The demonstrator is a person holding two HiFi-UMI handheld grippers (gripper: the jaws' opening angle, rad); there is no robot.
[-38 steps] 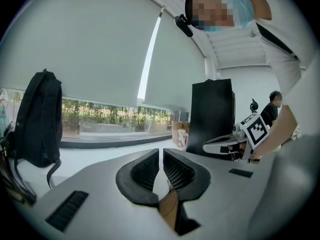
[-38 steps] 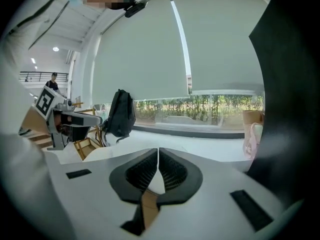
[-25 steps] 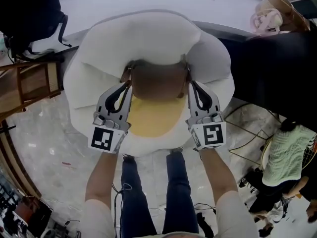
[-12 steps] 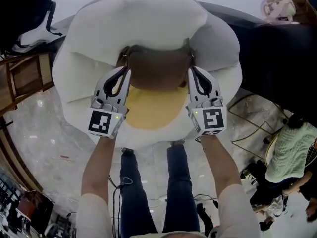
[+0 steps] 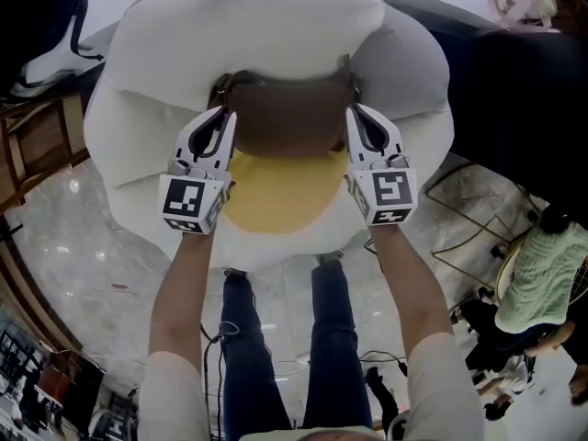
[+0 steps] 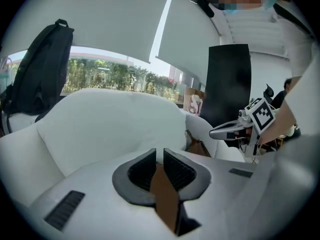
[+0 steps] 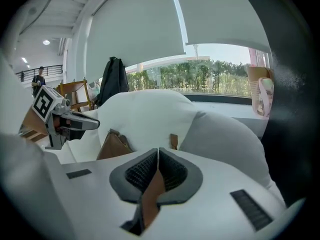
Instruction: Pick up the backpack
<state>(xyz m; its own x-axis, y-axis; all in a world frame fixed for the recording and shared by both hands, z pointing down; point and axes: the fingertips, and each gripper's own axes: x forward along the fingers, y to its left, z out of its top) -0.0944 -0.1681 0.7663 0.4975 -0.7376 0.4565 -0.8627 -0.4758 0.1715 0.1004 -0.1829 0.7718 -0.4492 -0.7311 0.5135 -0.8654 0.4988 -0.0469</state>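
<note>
A brown backpack (image 5: 289, 122) rests against a big white armchair (image 5: 276, 26), with a yellow panel (image 5: 276, 191) below the brown part. My left gripper (image 5: 223, 118) is shut on a brown strap (image 6: 165, 199) at the bag's left side. My right gripper (image 5: 355, 115) is shut on a second brown strap (image 7: 150, 196) at its right side. In the left gripper view the jaws (image 6: 159, 156) pinch the strap flat, and the right gripper (image 6: 222, 130) shows beyond. The right gripper view has the brown bag (image 7: 112, 146) and the left gripper (image 7: 92, 125) at its left.
A black backpack (image 6: 42, 69) hangs at the left near a wooden chair (image 5: 46, 145). A large black object (image 5: 514, 90) and a wire frame (image 5: 469, 237) stand to the right. A person in a green striped top (image 5: 542, 283) is at the right edge. Marble floor lies below.
Both grippers, still shut on the straps, have sunk together with the bag toward the armchair; in the head view they sit higher in the picture than a second ago.
</note>
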